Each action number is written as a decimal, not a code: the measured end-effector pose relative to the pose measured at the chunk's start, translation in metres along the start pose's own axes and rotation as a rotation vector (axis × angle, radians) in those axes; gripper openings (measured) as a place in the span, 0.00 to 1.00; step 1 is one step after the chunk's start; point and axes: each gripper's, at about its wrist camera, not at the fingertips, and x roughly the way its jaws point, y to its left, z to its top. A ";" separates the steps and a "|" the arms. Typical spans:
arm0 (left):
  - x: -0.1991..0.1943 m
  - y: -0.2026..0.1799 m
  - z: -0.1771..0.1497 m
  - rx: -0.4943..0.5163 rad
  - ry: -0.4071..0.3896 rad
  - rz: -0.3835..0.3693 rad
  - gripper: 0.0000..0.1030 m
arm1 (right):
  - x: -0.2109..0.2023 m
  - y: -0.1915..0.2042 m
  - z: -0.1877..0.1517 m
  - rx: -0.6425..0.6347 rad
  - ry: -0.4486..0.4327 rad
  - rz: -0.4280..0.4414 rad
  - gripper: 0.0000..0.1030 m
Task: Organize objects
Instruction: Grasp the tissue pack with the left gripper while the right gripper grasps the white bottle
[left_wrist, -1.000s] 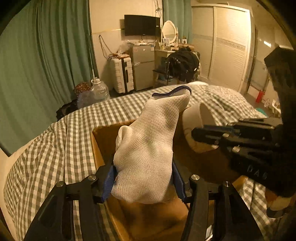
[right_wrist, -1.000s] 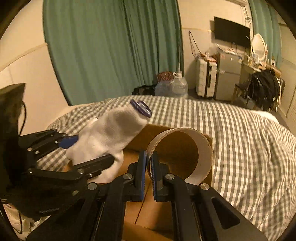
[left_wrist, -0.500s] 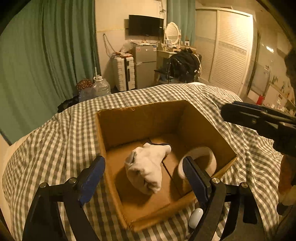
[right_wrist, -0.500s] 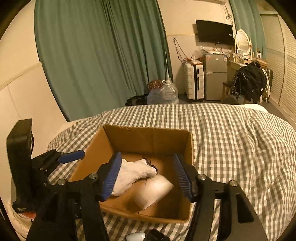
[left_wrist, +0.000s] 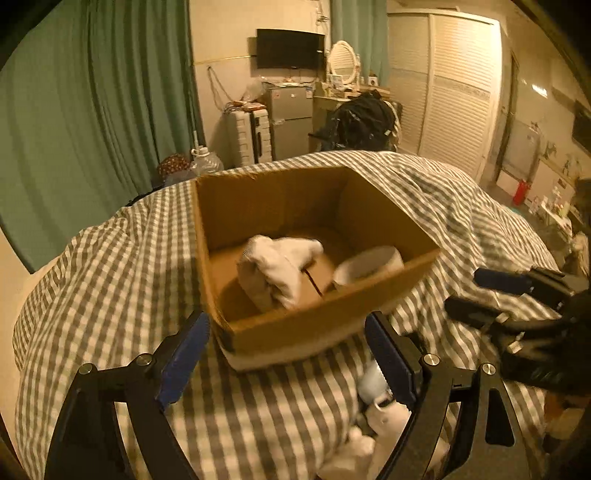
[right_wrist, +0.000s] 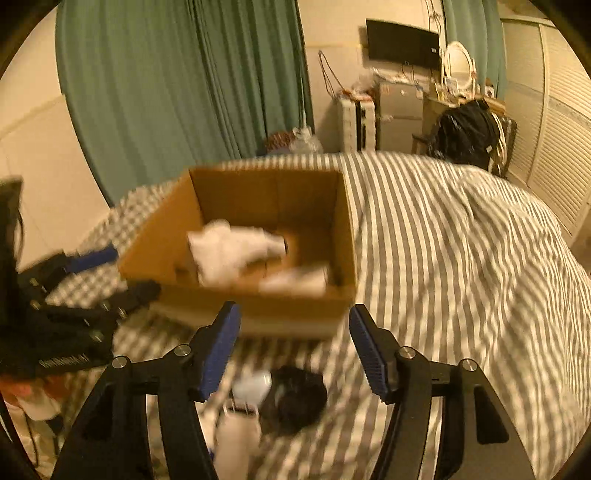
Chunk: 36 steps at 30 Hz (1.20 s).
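Withdrawn since deposit: left gripper (left_wrist: 288, 354), right gripper (right_wrist: 293, 347), jaws wide, empty; white knitted sock (left_wrist: 277, 269), white cardboard ring (left_wrist: 369, 264) stowed in brown cardboard box (left_wrist: 317, 325).

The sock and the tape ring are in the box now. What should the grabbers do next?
Probably lower the open right gripper toward the small white and dark items on the checked blanket in front of the cardboard box, since both grippers are empty.
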 end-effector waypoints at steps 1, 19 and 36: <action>-0.001 -0.006 -0.006 0.015 0.007 -0.003 0.86 | 0.002 -0.001 -0.008 0.004 0.016 -0.008 0.59; -0.018 0.001 -0.072 -0.039 0.096 0.001 0.86 | 0.002 0.022 -0.083 -0.031 0.174 -0.073 0.59; -0.003 -0.047 -0.107 0.038 0.172 -0.082 0.81 | -0.009 0.020 -0.095 0.008 0.158 -0.109 0.59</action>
